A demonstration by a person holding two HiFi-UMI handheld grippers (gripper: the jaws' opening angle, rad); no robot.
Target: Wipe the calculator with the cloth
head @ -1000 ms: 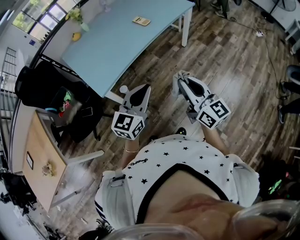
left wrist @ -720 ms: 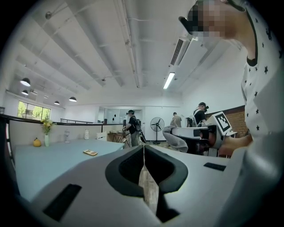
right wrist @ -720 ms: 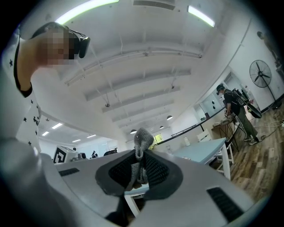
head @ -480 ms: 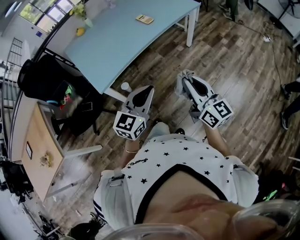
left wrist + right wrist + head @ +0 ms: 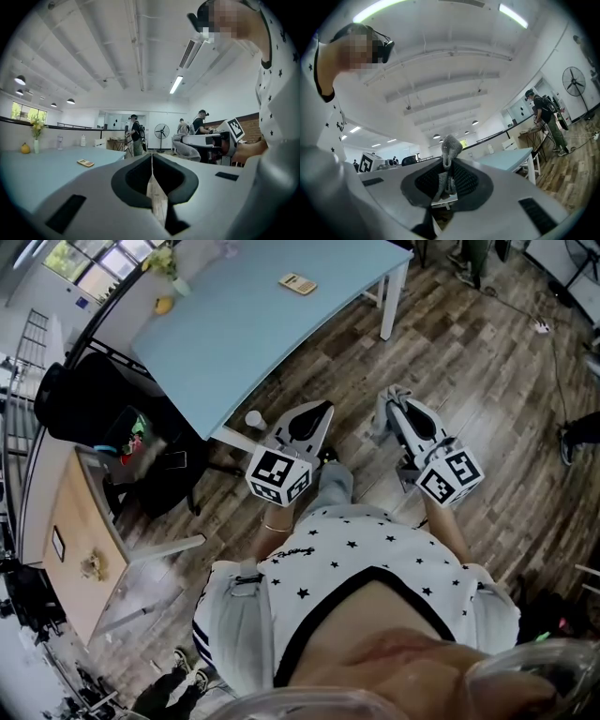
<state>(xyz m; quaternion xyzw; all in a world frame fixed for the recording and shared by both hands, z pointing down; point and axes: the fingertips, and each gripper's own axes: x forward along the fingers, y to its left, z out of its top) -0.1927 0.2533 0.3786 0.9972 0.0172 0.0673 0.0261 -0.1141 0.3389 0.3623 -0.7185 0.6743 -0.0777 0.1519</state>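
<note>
- Both tools sit farther right in the head view than a second ago, and a grey trouser knee (image 5: pixel 333 482) now shows between them. The person seems to be stepping toward the bench (image 5: pixel 234 343), and neither grip has changed.
- At the left of the scene, the calculator (image 5: pixel 297 283) lies flat on the bench, alone, toward the end with the white legs and back from the edge nearest the person. It is well apart from both tools and untouched.
- The left tool (image 5: pixel 323 411) hangs over the wooden floor just off the bench's near edge. Its jaws are pressed together with nothing between them.
- The right tool (image 5: pixel 401 409) is also over the floor, beside the left one. It pinches the cloth (image 5: pixel 450 147), a grey knitted wad that bunches up past the jaw tips.
- The step in hand looks like the approach, since the cloth is gripped but wiping has not started.
- Next, the right tool likely has to reach over the bench to the calculator and lay the cloth flat on its face. The left tool is free to steady the calculator, which may slide.
</note>
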